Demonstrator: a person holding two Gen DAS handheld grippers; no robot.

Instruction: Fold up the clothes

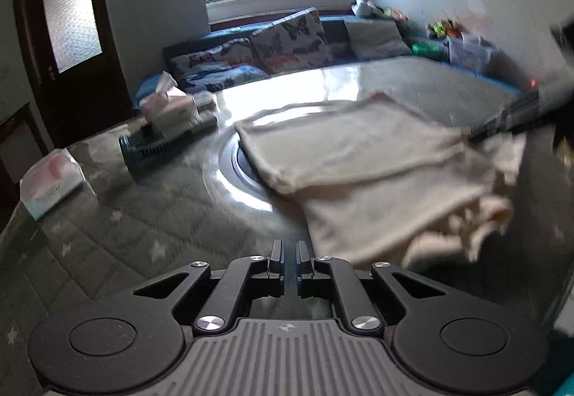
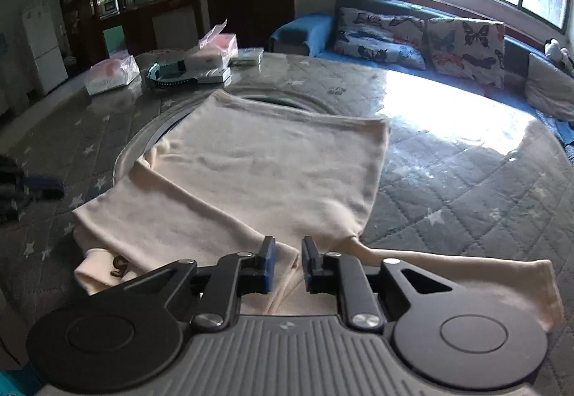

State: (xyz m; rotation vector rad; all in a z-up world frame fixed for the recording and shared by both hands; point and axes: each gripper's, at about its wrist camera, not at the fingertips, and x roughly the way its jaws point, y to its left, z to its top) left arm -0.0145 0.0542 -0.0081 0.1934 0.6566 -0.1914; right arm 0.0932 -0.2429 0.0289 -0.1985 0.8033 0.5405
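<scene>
The cream shirt [image 2: 258, 173] lies flat on the table [image 2: 466, 187], its long way running near to far. The right claw [image 2: 288, 245] is right at its near edge, partly open, holding nothing. The left claw [image 1: 289, 247] is nearly closed and empty, off to the shirt's left.

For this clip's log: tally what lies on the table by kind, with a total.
Cream garment: 1
Tissue packs: 2, one near the table edge, one on the stack
Dark brush-like item: 1
Flat white box under the second pack: 1
Small greenish packet: 1
Total: 6
</scene>
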